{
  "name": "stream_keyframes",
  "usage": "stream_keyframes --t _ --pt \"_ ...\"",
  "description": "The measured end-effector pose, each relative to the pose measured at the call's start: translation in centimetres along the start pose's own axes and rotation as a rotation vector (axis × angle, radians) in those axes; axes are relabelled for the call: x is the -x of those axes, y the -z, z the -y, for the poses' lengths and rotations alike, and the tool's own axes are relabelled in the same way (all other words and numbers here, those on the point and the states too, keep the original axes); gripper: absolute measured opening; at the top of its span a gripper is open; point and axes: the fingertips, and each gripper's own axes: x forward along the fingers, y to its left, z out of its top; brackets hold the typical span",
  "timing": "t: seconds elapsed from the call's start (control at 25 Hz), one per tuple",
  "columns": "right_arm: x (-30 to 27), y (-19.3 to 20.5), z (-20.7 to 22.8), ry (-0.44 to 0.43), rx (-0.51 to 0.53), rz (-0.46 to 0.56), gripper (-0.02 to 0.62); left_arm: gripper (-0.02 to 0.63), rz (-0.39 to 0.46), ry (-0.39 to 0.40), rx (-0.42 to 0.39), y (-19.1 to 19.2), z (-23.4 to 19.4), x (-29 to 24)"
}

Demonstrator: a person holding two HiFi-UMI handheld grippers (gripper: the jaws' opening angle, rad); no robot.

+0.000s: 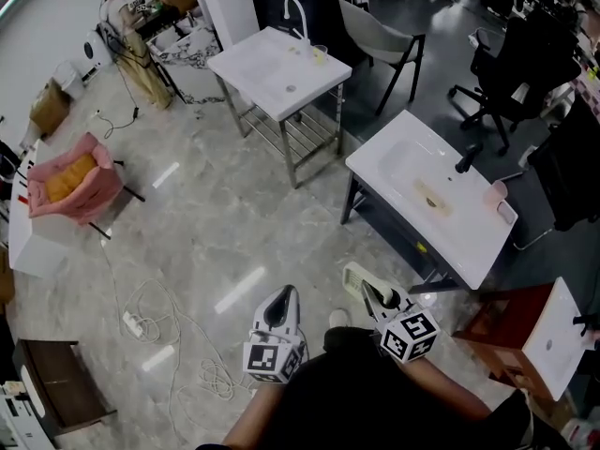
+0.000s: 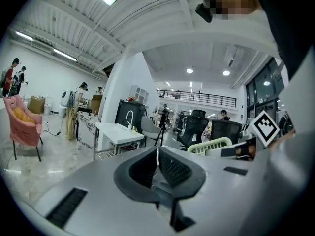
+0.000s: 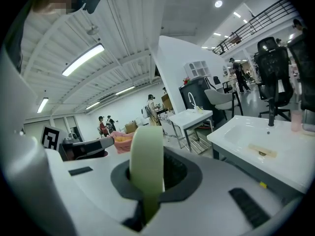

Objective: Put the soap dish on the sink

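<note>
dish [image 3: 146, 163] is held in the right tongs [image 1: 373, 296], clamped edge-on by its rim, carried in the air and well short of the sink [image 1: 405, 169]. not yet set down. left tongs [image 2: 157, 156] are pressed together with nothing between them.

risks, as judged from here:
- grip is taken on a thin edge only, and much of the dish sticks out past the tips. a pivot or slip in the pads is likely if it is bumped on the sink rim.
- dish is carried on edge. if it is not rolled flat before release, it could land on its rim and tip into the basin.
- the sink's far ledge is shared with a tap [image 1: 466, 157] and a pink cup [image 1: 494, 192], so either could be knocked if that end is picked.
- a second sink [image 1: 277, 73] stands further back, so the wrong one could be chosen. the near one is assumed.
- a corded power strip [image 1: 132, 324] lies on the floor to the left and could be tripped over on a sidestep.

views:
- head view: layout is given, with both sinks, the floor clutter and the gap to the near sink. pad contact is not shown.
- right gripper view: the grip itself is shown, with the dish filling the gap between the jaws.
- left gripper view: the empty closed jaws are confirmed, and the dish's slatted side is seen side-on.
</note>
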Motion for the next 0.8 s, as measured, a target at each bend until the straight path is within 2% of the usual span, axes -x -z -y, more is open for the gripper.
stream_keyframes --t 0.36,0.6,0.8 --pt "-2.7 -2.6 5.7 0.018 -0.003 0.013 0.005 0.017 0.011 0.036 -0.019 -2.0 0.9 -7.6" --pt "-3.9 -3.2 8.6 0.026 -0.014 0.021 0.005 0.017 0.011 0.046 -0.023 -2.1 1.5 -10.6" --pt "-4.2 -4.0 9.9 0.05 -0.036 0.035 0.005 0.017 -0.024 0.072 -0.029 -1.6 2.0 -11.5"
